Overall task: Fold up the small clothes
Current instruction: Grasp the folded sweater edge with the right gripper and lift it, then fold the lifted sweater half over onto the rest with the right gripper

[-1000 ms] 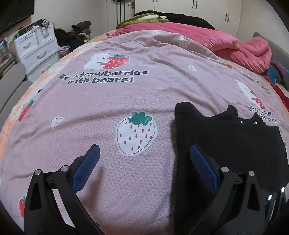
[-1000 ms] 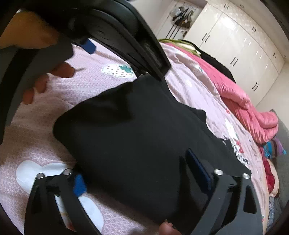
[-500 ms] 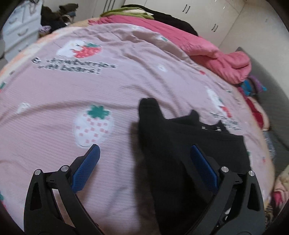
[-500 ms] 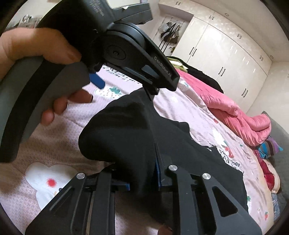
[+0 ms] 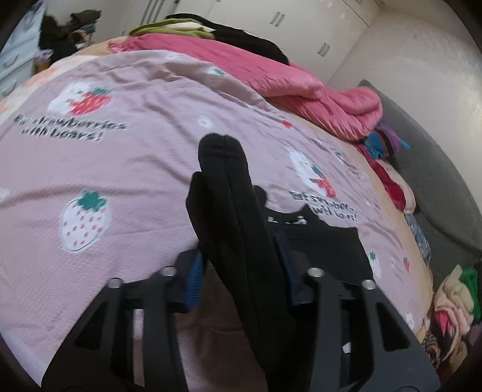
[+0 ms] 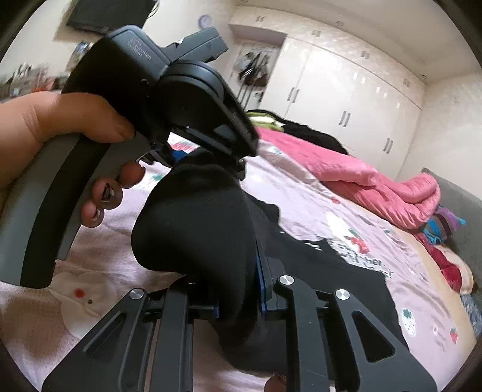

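Observation:
A black garment [image 5: 319, 244] lies on the pink strawberry-print bedspread [image 5: 126, 162]. My left gripper [image 5: 241, 268] is shut on its left edge, and a bunched fold [image 5: 226, 169] stands up between the blue pads. My right gripper [image 6: 238, 289] is shut on the same garment [image 6: 198, 229] at its near edge and lifts it. The rest of the cloth [image 6: 340, 280] stays flat on the bed. The left gripper's body [image 6: 168, 99], held in a hand, fills the upper left of the right wrist view.
A pink quilt [image 5: 301, 81] is heaped at the far side of the bed. Clothes are piled at the right [image 5: 452, 304] and beyond the quilt [image 5: 180, 25]. White wardrobes [image 6: 346, 99] line the far wall.
Both grippers closed on the black garment's edge and raised it off the bedspread. The left gripper moved right over the cloth; the right closed first.

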Tool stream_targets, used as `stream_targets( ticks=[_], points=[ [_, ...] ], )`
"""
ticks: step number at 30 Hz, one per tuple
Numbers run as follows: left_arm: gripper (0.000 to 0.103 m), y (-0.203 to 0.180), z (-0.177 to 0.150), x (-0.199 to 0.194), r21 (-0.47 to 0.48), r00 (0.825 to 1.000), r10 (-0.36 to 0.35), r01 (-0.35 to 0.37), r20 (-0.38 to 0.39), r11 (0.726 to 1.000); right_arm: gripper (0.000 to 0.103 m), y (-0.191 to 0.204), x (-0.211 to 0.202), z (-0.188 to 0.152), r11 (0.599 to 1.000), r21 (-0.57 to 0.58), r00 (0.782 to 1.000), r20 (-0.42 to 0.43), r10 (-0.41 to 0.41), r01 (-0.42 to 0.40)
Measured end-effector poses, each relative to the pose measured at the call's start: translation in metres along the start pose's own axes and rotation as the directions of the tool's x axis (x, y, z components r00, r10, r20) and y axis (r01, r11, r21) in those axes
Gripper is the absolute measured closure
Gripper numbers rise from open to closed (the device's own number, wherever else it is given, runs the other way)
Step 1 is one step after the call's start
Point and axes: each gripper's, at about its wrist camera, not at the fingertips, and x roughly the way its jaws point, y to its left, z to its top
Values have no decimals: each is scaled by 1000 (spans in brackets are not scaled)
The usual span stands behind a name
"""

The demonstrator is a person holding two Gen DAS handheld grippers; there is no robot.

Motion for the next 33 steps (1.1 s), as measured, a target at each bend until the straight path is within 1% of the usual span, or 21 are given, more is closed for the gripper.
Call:
stream_targets(
  ticks=[7,11,14,20,22,26,31,33],
  points=[
    [74,-59,3,-1,83,1000,-1,1,3,997,87,-43,-24,-8,985,170,999,29,-41,35],
    [74,-88,3,6,113,1000,-1,2,-9,994,88,-66,-34,-14,972,228,997,29,-65,57],
    [74,-111,1,18,137,1000,6,-3,-26,991,88,-82,-40,-21,962,262,996,18,-85,77],
    [74,-143,-5,43,175,998,21,-10,-66,984,88,-105,-41,-39,942,322,996,-13,-94,93],
    [74,-151,-7,51,186,996,27,-12,-81,983,88,-110,-39,-46,934,345,996,-27,-89,93],
    [74,-166,-12,71,206,992,40,-15,-117,978,88,-126,-36,-59,906,417,997,-53,-58,75],
    [74,-184,-19,97,230,985,60,-21,-162,973,88,-146,-31,-79,851,522,995,-96,-3,53],
    [70,-193,-23,109,240,980,69,-24,-184,970,87,-153,-30,-90,822,568,993,-112,27,42]
  ],
)
